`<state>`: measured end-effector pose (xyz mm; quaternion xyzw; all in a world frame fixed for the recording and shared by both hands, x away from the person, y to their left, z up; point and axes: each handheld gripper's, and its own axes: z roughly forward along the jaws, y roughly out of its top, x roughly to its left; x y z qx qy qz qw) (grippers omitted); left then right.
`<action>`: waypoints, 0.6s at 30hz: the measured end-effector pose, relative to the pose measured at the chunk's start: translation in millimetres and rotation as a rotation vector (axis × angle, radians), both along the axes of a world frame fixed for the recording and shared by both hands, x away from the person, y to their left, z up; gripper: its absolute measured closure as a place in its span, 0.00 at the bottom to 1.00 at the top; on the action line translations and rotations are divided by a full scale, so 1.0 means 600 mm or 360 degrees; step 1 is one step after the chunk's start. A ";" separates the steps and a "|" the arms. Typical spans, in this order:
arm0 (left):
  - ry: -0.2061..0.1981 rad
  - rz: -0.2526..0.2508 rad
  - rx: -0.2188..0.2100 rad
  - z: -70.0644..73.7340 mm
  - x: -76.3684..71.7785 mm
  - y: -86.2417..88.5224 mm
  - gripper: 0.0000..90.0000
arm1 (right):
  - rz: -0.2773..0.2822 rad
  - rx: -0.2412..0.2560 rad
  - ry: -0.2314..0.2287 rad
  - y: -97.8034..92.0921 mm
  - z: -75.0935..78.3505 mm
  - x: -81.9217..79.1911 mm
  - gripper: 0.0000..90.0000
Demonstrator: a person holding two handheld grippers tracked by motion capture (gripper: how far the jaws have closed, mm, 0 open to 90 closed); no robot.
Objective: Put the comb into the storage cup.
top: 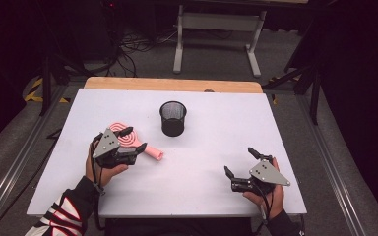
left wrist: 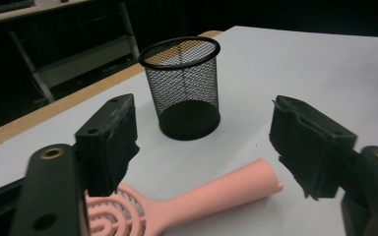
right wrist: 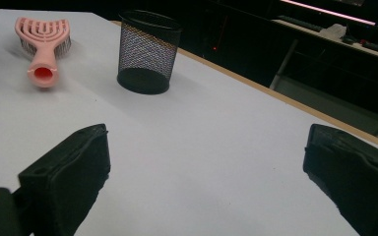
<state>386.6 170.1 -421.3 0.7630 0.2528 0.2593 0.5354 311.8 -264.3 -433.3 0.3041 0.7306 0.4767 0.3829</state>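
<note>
With jaws spread wide, the left hand-held gripper [top: 129, 139] is straddling the pink hairbrush [left wrist: 197, 199]; closing squarely mid-handle should prevent slipping.

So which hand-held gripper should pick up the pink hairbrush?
Left. The left hand-held gripper hovers open right over the pink hairbrush. The right hand-held gripper sits far across the table.
</note>
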 end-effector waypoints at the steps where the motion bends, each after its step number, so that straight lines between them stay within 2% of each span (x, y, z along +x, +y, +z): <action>1: 0.0011 0.0002 0.0012 0.000 0.004 -0.005 0.42 | 0.0003 -0.0002 0.0000 0.000 0.000 0.000 0.05; 3: 0.0046 -0.0018 0.0023 -0.001 0.014 -0.015 0.48 | 0.0002 -0.0003 0.0002 0.001 -0.001 0.001 0.05; 10: 0.0135 -0.0034 0.0180 -0.010 0.037 -0.051 0.75 | 0.0001 -0.0015 0.0022 0.000 -0.003 0.002 0.05; 13: 0.0192 -0.0090 0.0234 -0.015 0.045 -0.064 0.88 | 0.0003 -0.0016 0.0026 -0.001 -0.003 0.002 0.05; 16: 0.0243 -0.0127 0.0288 -0.020 0.051 -0.075 0.98 | 0.0007 -0.0019 0.0030 -0.001 -0.003 0.002 0.05; 18: 0.0280 -0.0142 0.0327 -0.024 0.054 -0.082 1.00 | 0.0012 -0.0022 0.0030 -0.001 -0.003 0.002 0.05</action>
